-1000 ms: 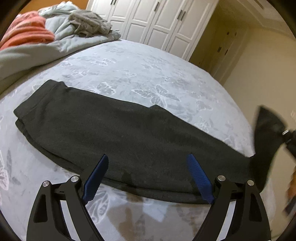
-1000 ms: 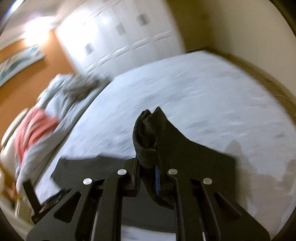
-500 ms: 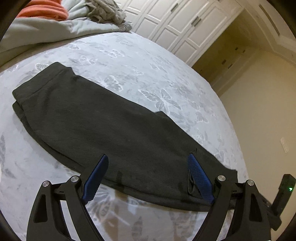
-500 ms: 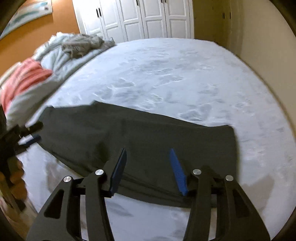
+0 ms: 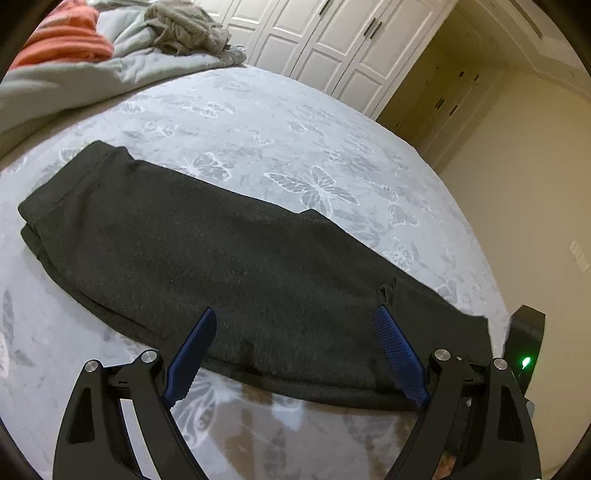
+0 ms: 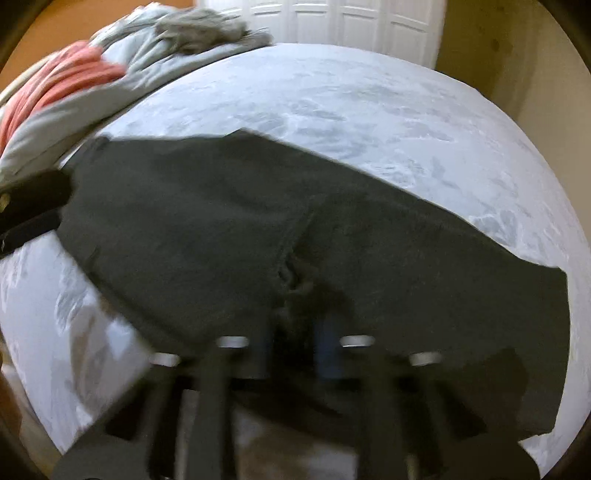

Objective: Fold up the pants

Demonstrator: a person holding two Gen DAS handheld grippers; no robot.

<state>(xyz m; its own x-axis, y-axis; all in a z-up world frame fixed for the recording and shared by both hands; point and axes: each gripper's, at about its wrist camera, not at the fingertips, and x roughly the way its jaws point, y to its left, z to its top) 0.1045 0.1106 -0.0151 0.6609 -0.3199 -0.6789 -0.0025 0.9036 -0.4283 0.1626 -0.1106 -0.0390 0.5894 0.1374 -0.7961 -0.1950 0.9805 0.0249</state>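
Dark charcoal pants (image 5: 229, 258) lie folded lengthwise on the bed, waist at the far left and cuffs at the right. My left gripper (image 5: 295, 332) is open and empty above the near edge of the pants. In the blurred right wrist view the pants (image 6: 221, 206) fill the middle, and my right gripper (image 6: 295, 332) has its jaws close together on a puckered bit of the pants' near edge.
The bed (image 5: 295, 122) has a pale grey butterfly-print cover. A grey duvet (image 5: 92, 77) with an orange-striped cloth (image 5: 70, 33) and a grey garment (image 5: 184, 22) is heaped at the far left. White wardrobe doors (image 5: 332, 40) stand behind the bed.
The right gripper let go of the lifted cuff, which now lies flat. It then dropped to the pants' near edge and closed on the fabric. The left gripper stayed open.
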